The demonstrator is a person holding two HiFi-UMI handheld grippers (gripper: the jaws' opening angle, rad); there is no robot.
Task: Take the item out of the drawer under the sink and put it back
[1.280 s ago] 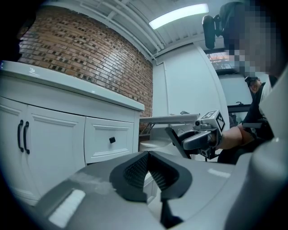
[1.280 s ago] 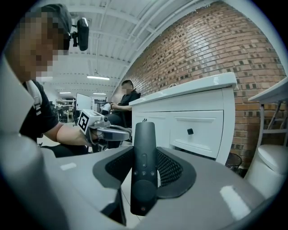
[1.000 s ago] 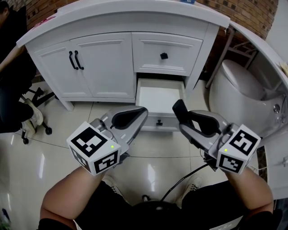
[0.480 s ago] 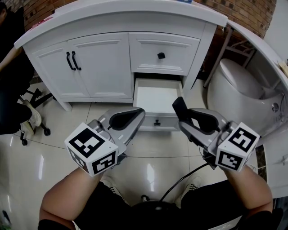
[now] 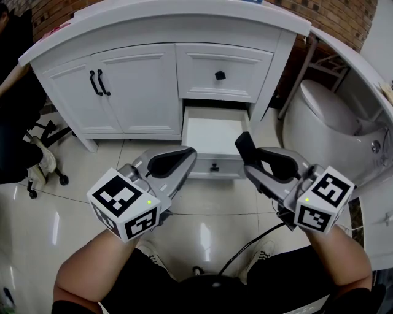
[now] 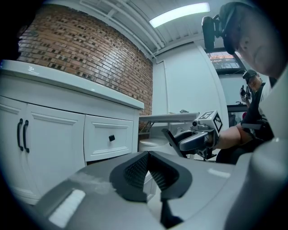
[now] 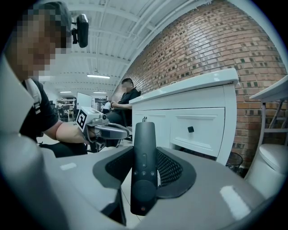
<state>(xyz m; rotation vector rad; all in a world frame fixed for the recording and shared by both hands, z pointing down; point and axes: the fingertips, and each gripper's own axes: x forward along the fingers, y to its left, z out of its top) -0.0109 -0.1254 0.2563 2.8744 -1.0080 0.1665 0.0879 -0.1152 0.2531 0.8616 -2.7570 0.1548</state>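
Right gripper [image 7: 145, 179]: jaws clamped on a black remote [image 7: 144, 139], which stands out past the tips. Left gripper [image 6: 148, 173]: jaws together, nothing between them. Both hover side by side over the floor [image 5: 73, 202], near the open drawer [image 5: 215, 132] of the vanity [image 5: 141, 86].

Bathroom corner: white vanity [image 5: 141, 86], toilet [image 5: 325, 122], brick wall [image 5: 344, 15]
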